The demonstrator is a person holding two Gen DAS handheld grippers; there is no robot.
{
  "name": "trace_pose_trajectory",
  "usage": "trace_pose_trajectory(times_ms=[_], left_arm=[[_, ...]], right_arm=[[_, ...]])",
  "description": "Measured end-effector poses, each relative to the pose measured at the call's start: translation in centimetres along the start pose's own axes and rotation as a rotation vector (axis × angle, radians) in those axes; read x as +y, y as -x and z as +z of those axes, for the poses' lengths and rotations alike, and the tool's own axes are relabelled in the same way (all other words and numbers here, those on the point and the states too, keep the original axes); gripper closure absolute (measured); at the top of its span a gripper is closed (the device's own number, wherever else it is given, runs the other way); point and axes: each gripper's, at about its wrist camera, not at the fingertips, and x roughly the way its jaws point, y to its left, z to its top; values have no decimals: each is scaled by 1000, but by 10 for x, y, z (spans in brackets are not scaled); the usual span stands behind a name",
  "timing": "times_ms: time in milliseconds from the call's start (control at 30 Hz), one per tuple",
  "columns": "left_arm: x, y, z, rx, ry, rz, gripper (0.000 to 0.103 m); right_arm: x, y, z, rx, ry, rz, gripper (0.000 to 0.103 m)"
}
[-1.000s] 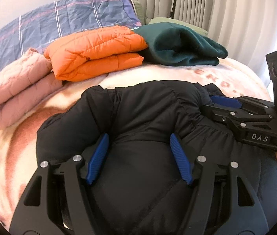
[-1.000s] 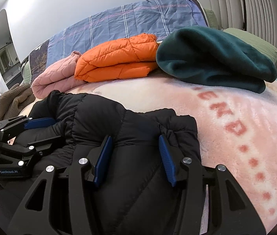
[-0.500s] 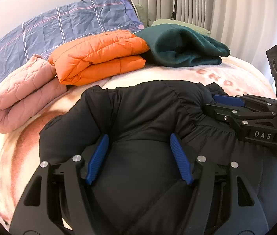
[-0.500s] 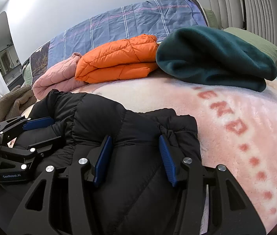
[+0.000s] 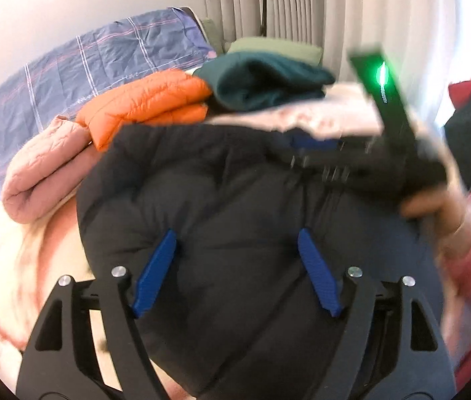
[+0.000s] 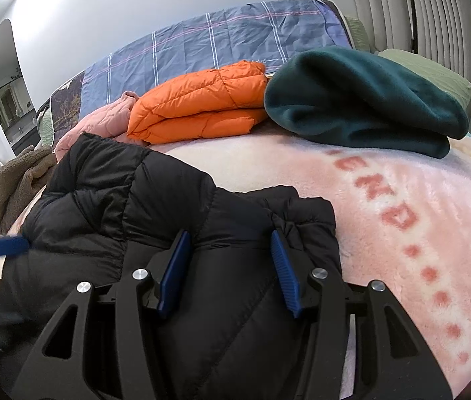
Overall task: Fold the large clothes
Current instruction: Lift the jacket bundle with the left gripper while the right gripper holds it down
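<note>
A black puffer jacket (image 5: 222,206) lies bunched on a pink fleece blanket (image 6: 418,233) on the bed. My left gripper (image 5: 235,266) is open, its blue pads either side of a thick fold of the jacket, and the view is tilted and blurred. My right gripper (image 6: 227,263) is open too, its pads pressed into the jacket's right edge (image 6: 302,213). The right gripper shows blurred in the left wrist view (image 5: 368,160), held by a hand. One blue fingertip (image 6: 4,246) of the left gripper shows at the right wrist view's left edge.
At the back of the bed lie a folded orange puffer jacket (image 6: 202,103), a folded dark green fleece (image 6: 362,100), a folded pink quilted garment (image 5: 45,170) and a blue plaid duvet (image 6: 219,40). A brown fleece (image 6: 19,180) lies at left. Curtains (image 5: 302,10) hang behind.
My left gripper has lifted and swung left with the jacket fold, blurring its view. The jacket's left part has risen and bunched higher. My right gripper has hardly moved.
</note>
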Motion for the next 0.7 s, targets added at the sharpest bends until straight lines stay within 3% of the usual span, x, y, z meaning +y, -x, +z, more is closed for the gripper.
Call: trace_pose_trajectory(times_ms=[200,300,400,500,600,700], left_arm=[[-15,-16,-8,-12,-19,78,24],[-13,-6,-10,-24,-10,80,25],[-13,30,-15,-54,30,17,25],[-25,65,-31,-77,26,-51,19],[-51,94,-55,-67,-77,-89,15],[-76,94,-77,-4,-205,-17,14]], right_arm=[[-1,-2,1,4,0,-8,51],[-1,-3,1,2,9,-17,51],[-4,-3,1,1,0,-11,51],[-4,-3,1,-1,-1,-10,51],[-5,-3,1,-2,-4,-5,50],[-5,-3,1,-5,-6,-3,50]])
